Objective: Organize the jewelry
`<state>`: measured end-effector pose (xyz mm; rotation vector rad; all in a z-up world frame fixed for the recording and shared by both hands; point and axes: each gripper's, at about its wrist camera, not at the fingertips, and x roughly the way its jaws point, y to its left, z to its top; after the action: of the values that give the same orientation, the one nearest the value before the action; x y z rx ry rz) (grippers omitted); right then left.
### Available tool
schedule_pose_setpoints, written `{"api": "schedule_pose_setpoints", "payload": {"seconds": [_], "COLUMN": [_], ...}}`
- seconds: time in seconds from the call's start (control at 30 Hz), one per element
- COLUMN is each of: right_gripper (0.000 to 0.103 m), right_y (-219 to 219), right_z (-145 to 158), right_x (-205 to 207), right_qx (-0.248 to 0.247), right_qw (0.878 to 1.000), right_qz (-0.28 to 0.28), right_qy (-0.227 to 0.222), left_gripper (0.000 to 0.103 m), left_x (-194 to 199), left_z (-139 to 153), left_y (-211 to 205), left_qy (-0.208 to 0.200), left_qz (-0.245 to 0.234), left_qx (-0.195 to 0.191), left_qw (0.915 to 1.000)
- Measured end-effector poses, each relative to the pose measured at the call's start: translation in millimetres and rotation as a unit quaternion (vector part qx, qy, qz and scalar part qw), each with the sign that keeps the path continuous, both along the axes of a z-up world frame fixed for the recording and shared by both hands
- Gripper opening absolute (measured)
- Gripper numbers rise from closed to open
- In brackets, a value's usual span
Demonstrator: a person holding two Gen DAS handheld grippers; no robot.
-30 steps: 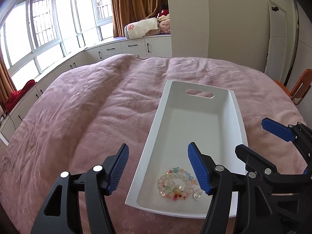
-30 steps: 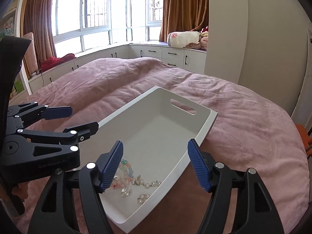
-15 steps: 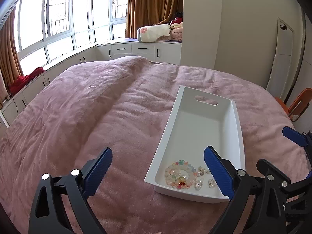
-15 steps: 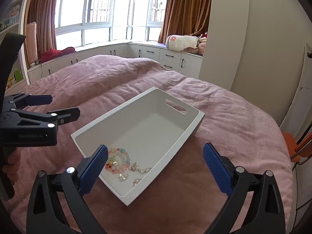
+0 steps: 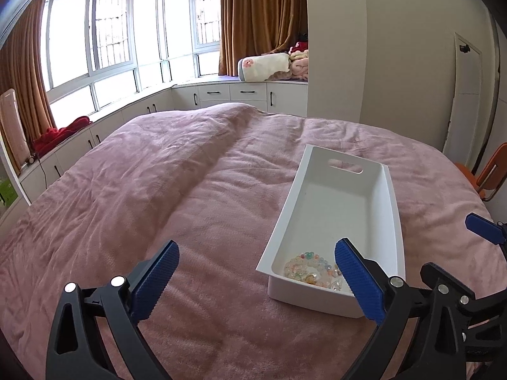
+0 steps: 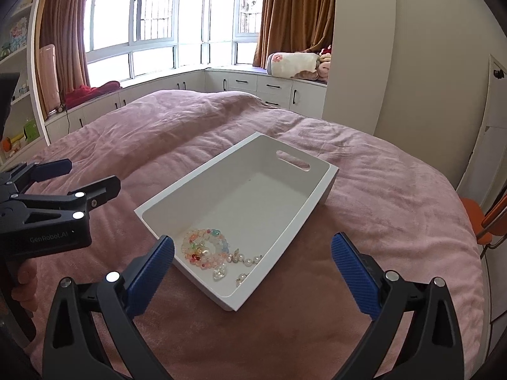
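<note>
A white rectangular tray (image 5: 393, 190) (image 6: 329, 177) with a handle slot lies on the pink bedspread. Pastel bead bracelets (image 5: 305, 266) (image 6: 202, 245) and a pearl chain with a clear heart charm (image 6: 236, 261) lie in its near end. My left gripper (image 5: 256, 280) is open and empty, held above the bed just left of the tray's near end; it also shows in the right wrist view (image 6: 79, 177). My right gripper (image 6: 253, 272) is open and empty, held above the tray's near corner; its fingers show at the right of the left wrist view (image 5: 481, 228).
The pink bedspread (image 5: 158, 190) covers a wide bed. White cabinets (image 5: 231, 93) and windows run along the far wall, with folded bedding (image 5: 266, 66) on top. An orange chair (image 5: 488, 174) stands by the bed's right side, near a white door (image 5: 465, 95).
Both grippers have pulled back and up from the tray and opened wider. The tray and jewelry look smaller and lie where they were.
</note>
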<state>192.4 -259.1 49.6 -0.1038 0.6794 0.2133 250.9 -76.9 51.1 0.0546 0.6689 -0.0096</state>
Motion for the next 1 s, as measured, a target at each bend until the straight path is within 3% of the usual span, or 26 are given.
{"api": "schedule_pose_setpoints", "payload": {"seconds": [0.13,0.33,0.73,1.0], "right_gripper": [0.098,0.098,0.098,0.098], "right_y": [-0.4,-8.3,-6.2,1.1], "right_z": [-2.5,2.7,-13.7,-12.4], "right_x": [-4.1,-15.7,-21.0,-26.1], "right_qx": [0.016,0.038,0.036,0.008], "right_qw": [1.0,0.998,0.999,0.999], "right_qz": [-0.009,-0.027,-0.029,-0.024], "right_qy": [-0.001,-0.041,-0.018,-0.032], "left_gripper": [0.1,0.1,0.1,0.1], "left_x": [-2.7,-8.2,-17.4,-17.3], "left_z": [-2.9,-2.1,-17.3,-23.3], "left_y": [8.4,13.6,17.2,13.8], "left_qy": [0.004,-0.009,0.004,0.002], "left_qz": [0.015,0.027,0.036,0.033], "left_qx": [-0.016,-0.016,-0.02,-0.017], "left_qw": [0.9998,0.9995,0.9991,0.9993]}}
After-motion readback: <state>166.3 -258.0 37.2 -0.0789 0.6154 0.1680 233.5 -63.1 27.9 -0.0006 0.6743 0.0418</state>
